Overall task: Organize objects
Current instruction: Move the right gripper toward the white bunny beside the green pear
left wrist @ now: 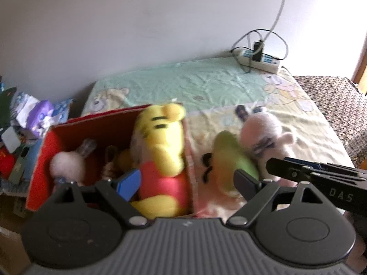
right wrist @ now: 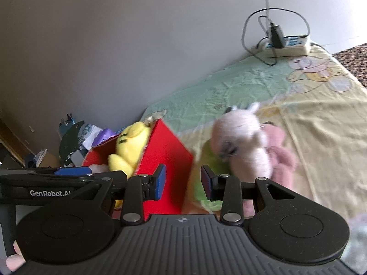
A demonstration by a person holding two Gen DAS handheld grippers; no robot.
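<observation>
**Both grippers held out, jaws apart and empty**

The left gripper [left wrist: 187, 182] points steeply downward, its jaws spread wide with nothing pressed between the pads; the right gripper [right wrist: 183, 182] tilts down more gently, its jaws parted more narrowly, likewise gripping nothing; in the left wrist view the right gripper's black body reaches in just right of the left jaws.

A red box [left wrist: 43, 160] holds a yellow bear plush [left wrist: 160, 151] in a red shirt, beside a green plush [left wrist: 231, 160] and a pale pink plush [right wrist: 243, 144], all on a bedsheet [left wrist: 206, 84] of mint green and pale yellow printed with cartoon bears.
</observation>
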